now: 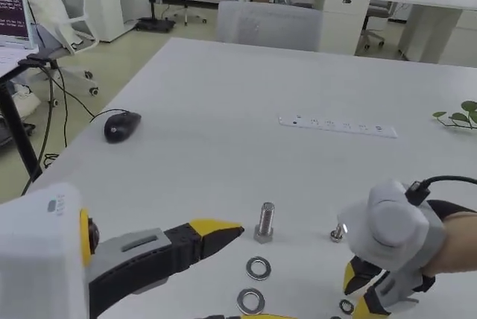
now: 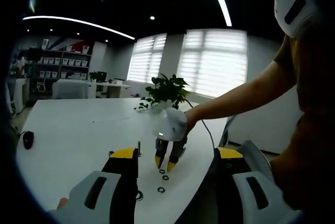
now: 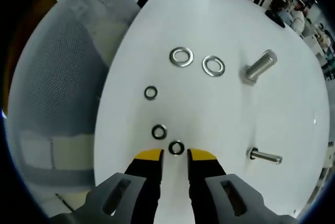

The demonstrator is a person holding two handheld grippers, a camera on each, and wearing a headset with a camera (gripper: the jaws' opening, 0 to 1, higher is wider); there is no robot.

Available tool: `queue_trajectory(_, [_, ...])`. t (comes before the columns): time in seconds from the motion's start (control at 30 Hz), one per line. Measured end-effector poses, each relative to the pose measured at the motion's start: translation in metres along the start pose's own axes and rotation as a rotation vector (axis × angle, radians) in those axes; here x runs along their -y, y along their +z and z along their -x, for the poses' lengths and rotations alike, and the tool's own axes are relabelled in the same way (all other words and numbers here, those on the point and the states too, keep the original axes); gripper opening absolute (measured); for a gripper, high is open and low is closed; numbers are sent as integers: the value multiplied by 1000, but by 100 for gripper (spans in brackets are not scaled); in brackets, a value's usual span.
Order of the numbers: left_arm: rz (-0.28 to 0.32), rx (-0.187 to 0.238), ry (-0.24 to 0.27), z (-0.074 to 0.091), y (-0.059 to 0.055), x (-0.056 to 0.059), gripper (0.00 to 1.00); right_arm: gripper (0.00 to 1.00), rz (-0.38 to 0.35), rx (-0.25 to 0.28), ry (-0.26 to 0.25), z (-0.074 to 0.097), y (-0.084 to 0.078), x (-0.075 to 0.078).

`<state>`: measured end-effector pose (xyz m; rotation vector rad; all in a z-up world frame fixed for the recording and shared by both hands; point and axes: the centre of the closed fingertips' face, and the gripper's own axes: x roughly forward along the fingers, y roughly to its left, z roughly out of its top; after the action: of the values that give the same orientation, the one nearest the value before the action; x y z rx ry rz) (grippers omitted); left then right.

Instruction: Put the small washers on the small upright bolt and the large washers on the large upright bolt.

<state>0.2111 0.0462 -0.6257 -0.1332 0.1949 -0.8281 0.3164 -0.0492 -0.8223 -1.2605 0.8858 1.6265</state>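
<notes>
The large bolt [image 1: 264,222] [image 3: 259,67] stands upright on the white table, with the small bolt [image 1: 337,233] [image 3: 264,156] to its right. Two large washers [image 1: 258,267] [image 3: 181,56] lie flat in front of the large bolt. Three small washers lie near my right gripper [image 1: 365,293] [image 3: 176,156]. It points down at the table, open by a narrow gap, and one small washer [image 3: 176,147] lies just at its fingertips. The other two small washers [image 3: 159,131] [image 3: 151,92] lie beyond. My left gripper [image 1: 242,270] [image 2: 177,156] hovers open and empty, its upper tip beside the large bolt.
A black mouse [image 1: 121,125] with its cable lies at the left of the table [image 1: 223,110]. A white power strip [image 1: 339,126] runs across the middle right, and plant leaves [image 1: 460,116] reach in at the right edge. The table's near edge runs close to the small washers.
</notes>
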Motion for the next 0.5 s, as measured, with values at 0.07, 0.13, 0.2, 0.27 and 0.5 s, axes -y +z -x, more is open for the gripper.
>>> queue_trajectory(0.07, [-3, 2, 4, 1, 1, 1, 58, 19, 3, -2, 1, -2, -1, -1])
queue_trajectory(0.13, [-3, 8, 11, 2, 2, 1, 58, 19, 10, -3, -10, -3, -1, -1])
queue_trajectory(0.2, [-2, 10, 17, 3, 2, 1, 58, 19, 7, 5, -13, -3, 0, -1])
queue_trajectory(0.27, [-1, 8, 20, 3, 1, 1, 58, 18, 24, 7, -23, -3, -1, 1])
queue_trajectory(0.5, [-4, 13, 26, 2, 2, 2, 58, 18, 23, 9, -34, -2, 0, -1])
